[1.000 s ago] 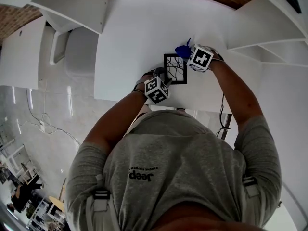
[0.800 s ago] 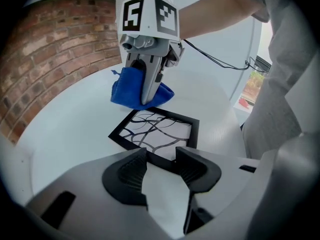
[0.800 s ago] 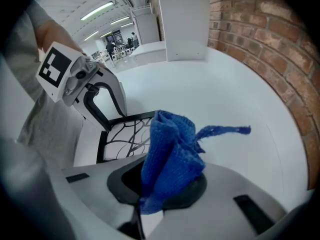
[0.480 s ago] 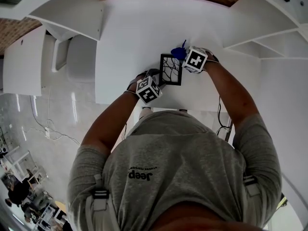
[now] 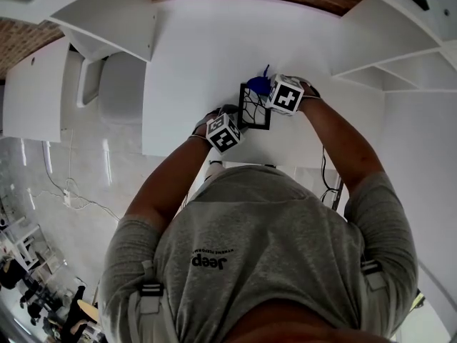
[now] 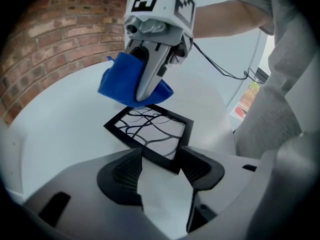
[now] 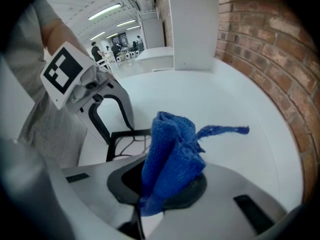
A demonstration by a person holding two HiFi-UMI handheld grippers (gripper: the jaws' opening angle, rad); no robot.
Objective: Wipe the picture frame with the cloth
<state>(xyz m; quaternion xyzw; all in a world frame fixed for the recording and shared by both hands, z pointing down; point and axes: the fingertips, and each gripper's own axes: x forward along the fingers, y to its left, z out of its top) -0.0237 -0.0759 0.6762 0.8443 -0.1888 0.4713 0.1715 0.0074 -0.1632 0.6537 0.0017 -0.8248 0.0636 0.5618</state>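
A black picture frame (image 5: 255, 107) with a branch drawing lies flat on the white table (image 5: 193, 63). My left gripper (image 6: 162, 170) is at the frame's (image 6: 150, 134) near corner. That corner sits between the jaws, which are opening, and the pads do not press on it. My right gripper (image 7: 165, 184) is shut on a bunched blue cloth (image 7: 172, 151). It holds the cloth (image 6: 127, 84) down at the frame's far corner. In the head view the cloth (image 5: 258, 84) shows just beyond the frame, between the two marker cubes.
A brick wall (image 6: 55, 39) curves round the table's far side. White shelf panels (image 5: 107, 13) stand at the left and right. A dark cable (image 6: 225, 71) hangs off the table's near edge beside the person's right arm.
My right gripper has carried the blue cloth leftward, onto the frame's far corner. The left gripper has stayed at the near corner.
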